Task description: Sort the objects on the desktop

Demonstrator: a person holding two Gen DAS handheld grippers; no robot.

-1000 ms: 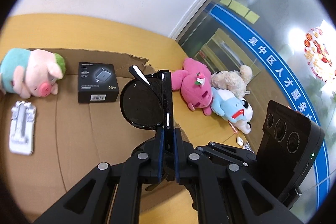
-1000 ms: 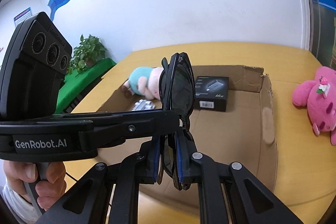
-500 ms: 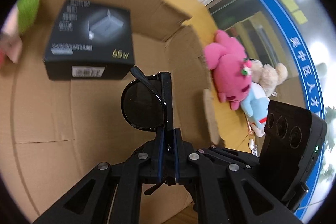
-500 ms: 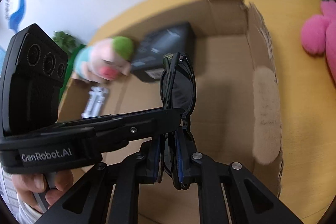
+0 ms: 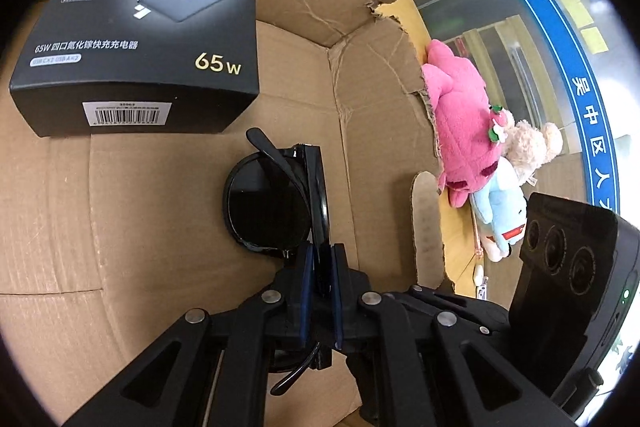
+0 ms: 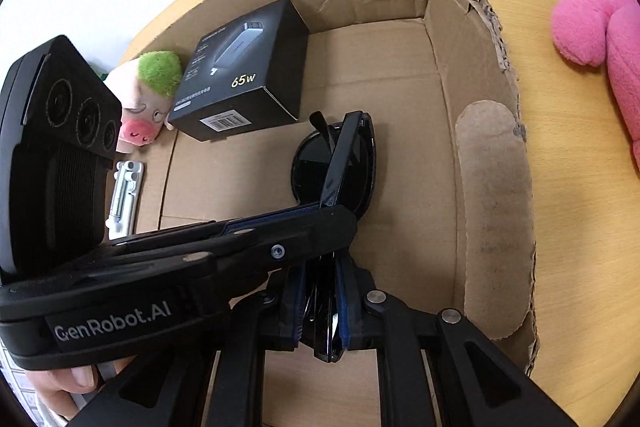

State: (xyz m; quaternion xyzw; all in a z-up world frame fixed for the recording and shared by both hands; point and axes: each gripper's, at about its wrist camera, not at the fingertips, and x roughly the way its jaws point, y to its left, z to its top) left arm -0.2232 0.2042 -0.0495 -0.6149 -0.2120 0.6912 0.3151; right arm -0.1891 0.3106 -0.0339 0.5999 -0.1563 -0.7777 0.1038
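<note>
Folded black sunglasses (image 5: 268,203) are held low inside the cardboard box (image 5: 360,131), just above its floor, near the right wall; both grippers are clamped on them at once: left gripper (image 5: 320,259) pinches the folded frame edge-on, right gripper (image 6: 320,291) grips the other end of the same pair, jaws nearly closed on the thin stack of temples and front. Handling, my read: light, rigid plastic, glossy so a bit slippery; lenses scratch, hinges and temples are the weak points; best hold is across the folded frame, as now, not on a lens face or a lone temple tip. Around them in the box: black charger box (image 5: 136,43) just behind, pig plush (image 6: 146,99) and a white metal stand (image 6: 126,195) to the left; pink plush (image 5: 464,123) sits outside on the table (image 6: 580,227).
</note>
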